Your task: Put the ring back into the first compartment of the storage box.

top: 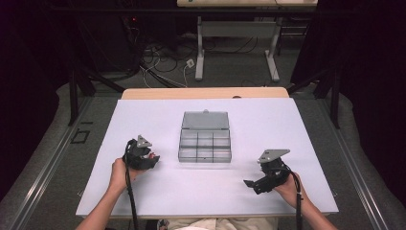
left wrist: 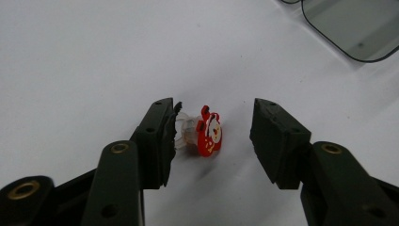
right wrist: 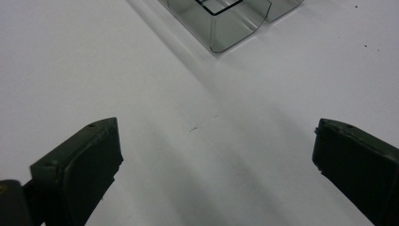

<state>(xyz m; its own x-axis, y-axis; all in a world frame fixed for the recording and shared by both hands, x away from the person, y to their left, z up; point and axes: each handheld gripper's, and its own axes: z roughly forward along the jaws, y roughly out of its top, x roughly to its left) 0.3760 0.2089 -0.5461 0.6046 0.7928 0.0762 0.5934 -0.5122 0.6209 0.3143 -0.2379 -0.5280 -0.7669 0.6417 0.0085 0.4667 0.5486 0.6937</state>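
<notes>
While it lies on its side on the white table (top: 268,124), the small red charm (left wrist: 210,133), with a clear plastic piece on its back, sits between the two black jaws of the left gripper (left wrist: 214,134). One jaw touches the clear piece on one side; the other jaw stands apart from the red face, with bare table between them. So the jaws are at a middling width around the charm and do not clamp it.

From the high view, the left gripper (top: 152,160) is at the near left of the table, held in the person's left hand (top: 119,172), its tips pointing right toward the middle. Just beyond it to the right, at the table's centre, stands a clear grey compartment box (top: 205,146) with its lid (top: 205,120) folded back on the far side. A rounded corner of this lid (left wrist: 357,28) shows at the far right of the left gripper view.

At the near right of the table, well apart from the charm, the right hand (top: 292,189) holds the right gripper (top: 249,184), pointing left. Its jaws stand wide with only bare table between them, and a corner of the box (right wrist: 221,23) lies farther off ahead of them.
</notes>
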